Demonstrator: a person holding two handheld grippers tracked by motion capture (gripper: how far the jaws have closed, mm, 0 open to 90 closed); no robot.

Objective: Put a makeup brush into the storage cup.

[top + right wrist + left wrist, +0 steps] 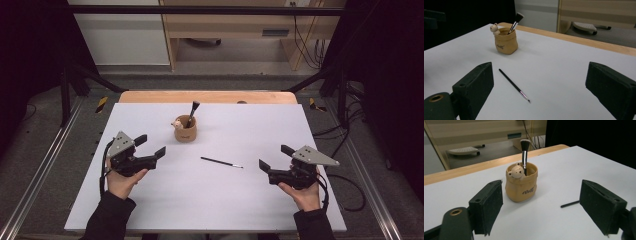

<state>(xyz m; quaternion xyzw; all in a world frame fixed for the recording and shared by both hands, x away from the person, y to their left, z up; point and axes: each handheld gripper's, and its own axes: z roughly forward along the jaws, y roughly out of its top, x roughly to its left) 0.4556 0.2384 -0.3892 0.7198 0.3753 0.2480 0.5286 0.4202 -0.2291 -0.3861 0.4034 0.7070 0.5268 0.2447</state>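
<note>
Left gripper (pixel 153 145): jaws stand wide apart with nothing between them and nothing touched; in the left gripper view its pads (pixel 489 206) frame bare table on either side of the holder. Right gripper (pixel 273 156): jaws likewise spread wide and empty, pads (pixel 476 83) clear of the surface, resting low at the right of the table.

The tan pouch-shaped holder (pixel 185 128), with a small bear figure on its rim, stands upright towards the far middle of the white table (pixel 240 210). A thick-headed brush (pixel 192 112) stands in it, bristles up, leaning slightly. A thin black brush (pixel 221 162) lies flat on the table, between the two grippers and near the holder but apart from it.

Judgement: the work in hand appears to be loading brushes into the holder; one is in, one is outstanding. The current step reads as the interval before the next pick. The next move calls for a low, narrow pinch on the thin brush, most readily by the right gripper, which faces it.
</note>
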